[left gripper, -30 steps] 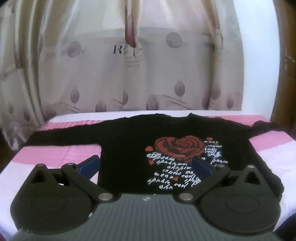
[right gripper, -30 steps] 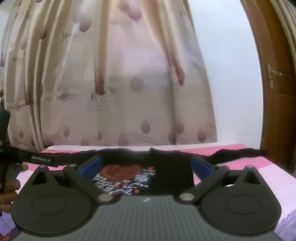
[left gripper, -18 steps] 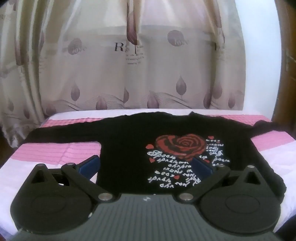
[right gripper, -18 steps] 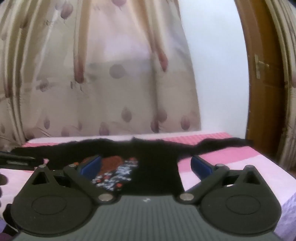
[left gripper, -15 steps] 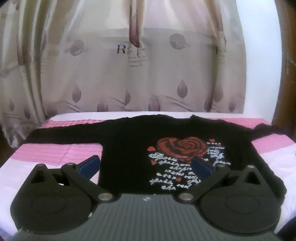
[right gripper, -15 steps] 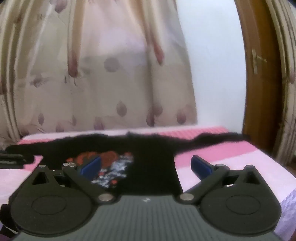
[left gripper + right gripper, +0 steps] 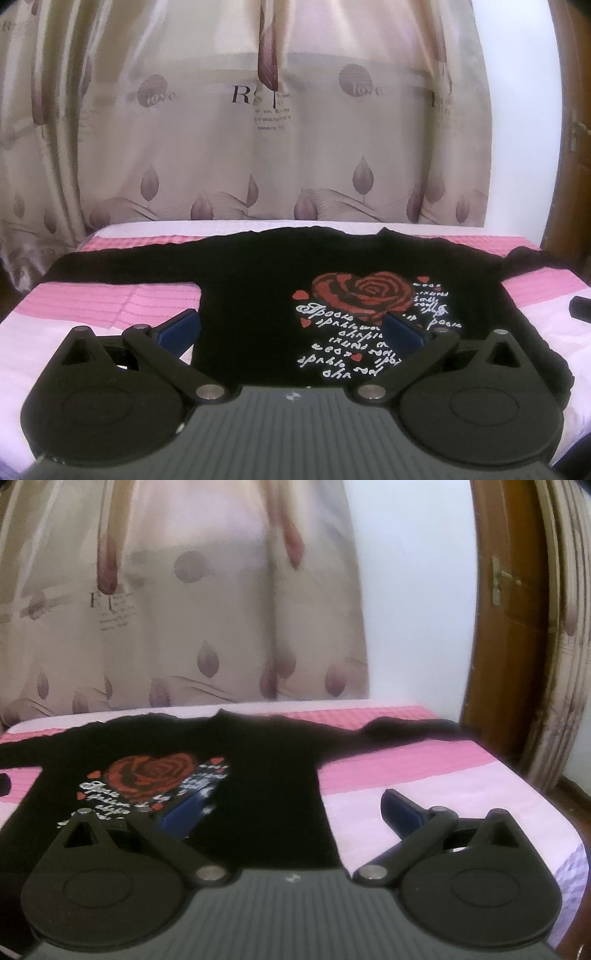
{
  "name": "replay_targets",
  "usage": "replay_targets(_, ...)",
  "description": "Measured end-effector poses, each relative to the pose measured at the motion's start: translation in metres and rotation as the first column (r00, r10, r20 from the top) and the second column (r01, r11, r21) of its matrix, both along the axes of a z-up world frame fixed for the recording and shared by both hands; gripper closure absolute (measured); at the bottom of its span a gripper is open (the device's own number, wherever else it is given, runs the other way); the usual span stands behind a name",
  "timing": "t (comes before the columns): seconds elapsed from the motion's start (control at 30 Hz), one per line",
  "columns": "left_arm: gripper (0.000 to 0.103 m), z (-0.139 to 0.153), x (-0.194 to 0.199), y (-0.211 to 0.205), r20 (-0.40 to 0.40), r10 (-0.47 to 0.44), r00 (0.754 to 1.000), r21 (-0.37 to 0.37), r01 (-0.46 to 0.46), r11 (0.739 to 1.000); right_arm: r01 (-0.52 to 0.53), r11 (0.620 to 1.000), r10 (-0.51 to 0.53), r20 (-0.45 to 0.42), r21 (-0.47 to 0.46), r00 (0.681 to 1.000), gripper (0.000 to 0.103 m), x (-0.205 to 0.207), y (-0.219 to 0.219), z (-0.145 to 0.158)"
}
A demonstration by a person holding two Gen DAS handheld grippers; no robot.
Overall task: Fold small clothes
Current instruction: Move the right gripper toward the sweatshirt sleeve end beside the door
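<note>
A black long-sleeved top (image 7: pixel 258 295) lies flat, front up, on the bed (image 7: pixel 110 306), spread across the pink-and-white striped cover with both sleeves stretched out toward the side edges. Its neckline points to the far edge, its hem to the near edge. A red rose print (image 7: pixel 364 297) with white script beneath it marks the chest.

The left gripper (image 7: pixel 291 328) hovers at the near edge over the hem. Its blue-padded fingers (image 7: pixel 179 326) are spread wide and grip nothing. One pad sits over the bare cover just beside the top's left side seam, the other over the printed script. Whether either pad touches the cloth cannot be told.

The right gripper (image 7: pixel 291 806) hovers at the near edge as well, likewise spread and empty. One finger (image 7: pixel 186 806) sits over the print, the other over the pale cover just beside the top's right side seam; the side seam runs between them.

A dark part shows at the right margin of the left view, its identity unclear.

Beyond the far edge hangs a beige curtain (image 7: pixel 258 147) with leaf motifs. A white wall (image 7: pixel 413 609) and a brown wooden door (image 7: pixel 506 609) with a brass handle stand past the bed's far right corner.
</note>
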State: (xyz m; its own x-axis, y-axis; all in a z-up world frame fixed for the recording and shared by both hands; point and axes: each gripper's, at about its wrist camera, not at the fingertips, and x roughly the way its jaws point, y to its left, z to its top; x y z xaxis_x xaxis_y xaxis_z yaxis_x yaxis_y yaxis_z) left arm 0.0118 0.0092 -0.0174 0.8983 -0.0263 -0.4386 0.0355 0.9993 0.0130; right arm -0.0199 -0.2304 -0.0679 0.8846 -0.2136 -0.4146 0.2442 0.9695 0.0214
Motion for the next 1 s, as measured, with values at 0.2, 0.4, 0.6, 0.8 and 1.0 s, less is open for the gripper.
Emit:
replay_targets(0.2, 0.000, -0.003, 0.007, -0.002, 0.020, 0.000, 1.000, 0.008, 0.000, 1.000, 0.016, 1.000, -0.017, -0.037, -0.012, 0.999, 0.000, 0.017, -0.009, -0.001)
replay_targets(0.4, 0.000, -0.004, 0.018, -0.004, 0.042, 0.006, 0.999, 0.005, -0.006, 1.000, 0.020, 1.000, -0.021, -0.064, -0.009, 0.998, 0.000, 0.038, -0.019, -0.004)
replay_targets(0.6, 0.000, -0.009, 0.034, 0.000, 0.061, 0.028, 0.998, -0.030, -0.027, 0.999, 0.025, 1.000, -0.026, -0.099, -0.009, 0.995, 0.000, 0.061, -0.028, -0.010)
replay_targets(0.8, 0.000, -0.015, 0.056, 0.000, 0.053, 0.046, 0.998, -0.039, -0.044, 0.998, 0.021, 1.000, -0.021, -0.126, -0.006, 0.992, 0.000, 0.087, -0.036, -0.018)
replay_targets(1.0, 0.000, -0.027, 0.080, 0.000, -0.001, 0.047, 0.999, -0.031, -0.047, 0.998, 0.016, 1.000, -0.016, -0.151, -0.003, 0.988, 0.000, 0.110, -0.045, -0.024)
